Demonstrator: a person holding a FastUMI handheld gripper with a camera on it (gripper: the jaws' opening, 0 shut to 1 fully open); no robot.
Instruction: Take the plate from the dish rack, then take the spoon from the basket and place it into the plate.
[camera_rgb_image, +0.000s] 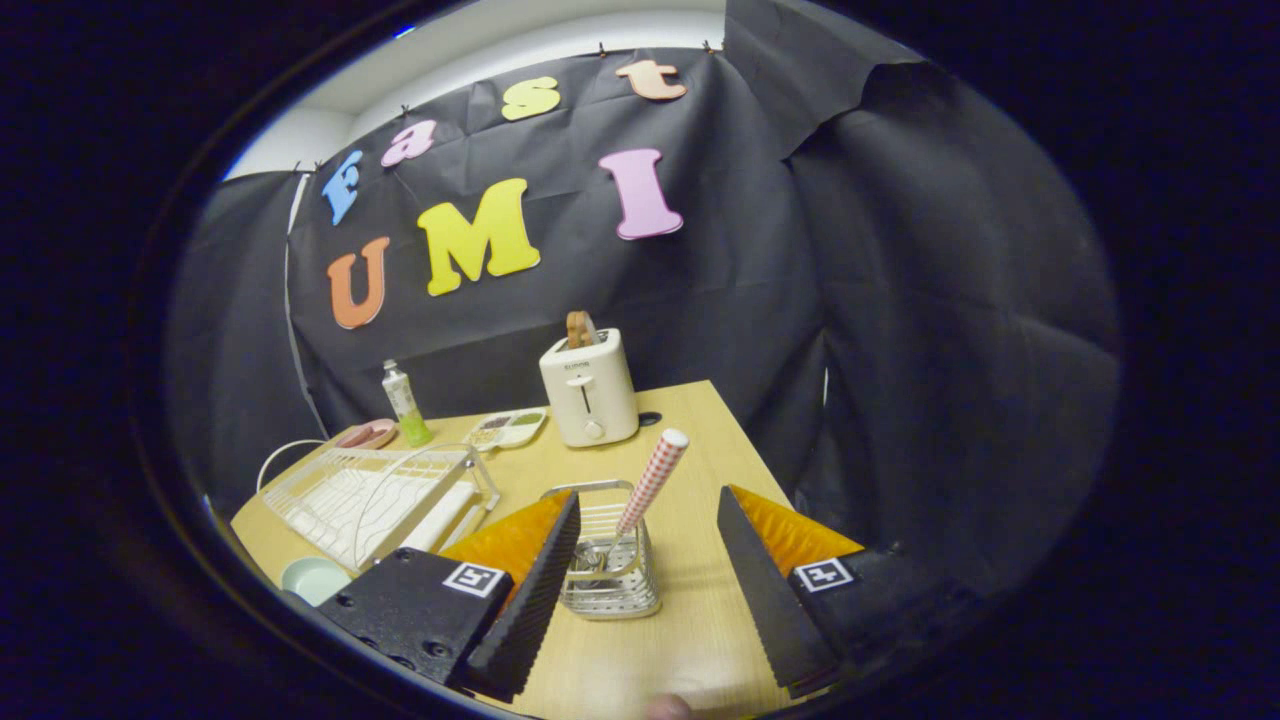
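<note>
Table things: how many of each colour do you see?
White: 3, toaster, dish rack, palette tray
Green: 2, plate, tube
Pink: 1, dish
Silver: 1, basket
Red-checked: 1, spoon
Total: 8
The open tongs flank the basket.

the spoon (650, 482), its handle checked red and white, stood tilted in the metal basket (608, 560) at lower centre. the white wire dish rack (375, 495) sat at lower left, with the pale green plate (315, 578) just below it on the desk.
</note>
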